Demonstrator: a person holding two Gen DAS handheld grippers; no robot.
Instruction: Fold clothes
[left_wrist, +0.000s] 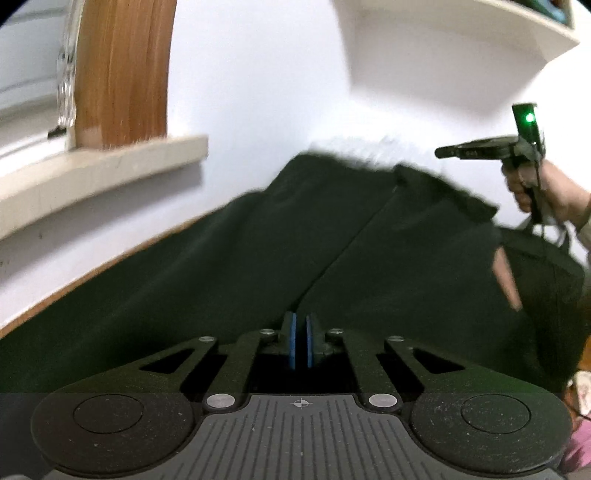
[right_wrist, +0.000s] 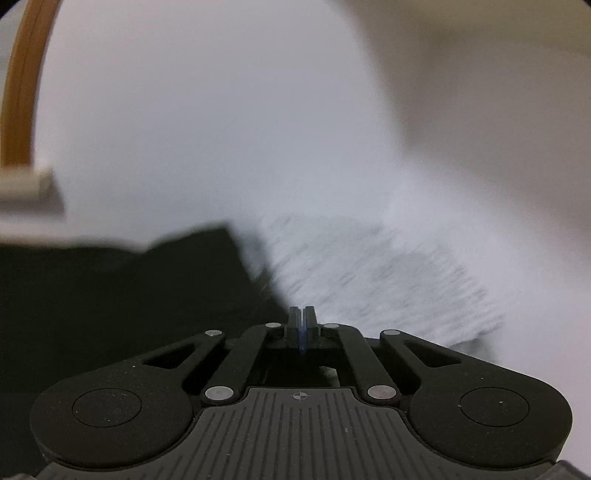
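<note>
White wall and window sill (left_wrist: 110, 162) behind, dark fleece-lined garment (left_wrist: 258, 258) lifted off wooden tabletop (left_wrist: 22, 325), left hand-held gripper (left_wrist: 300, 332) nearly closed on its hem, right hand-held gripper (right_wrist: 302, 325) closed, contents unclear; soft, floppy, grip edges.

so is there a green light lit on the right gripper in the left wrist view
Yes, a green light glows near the top of the right gripper, which a hand holds above the dark garment.
</note>
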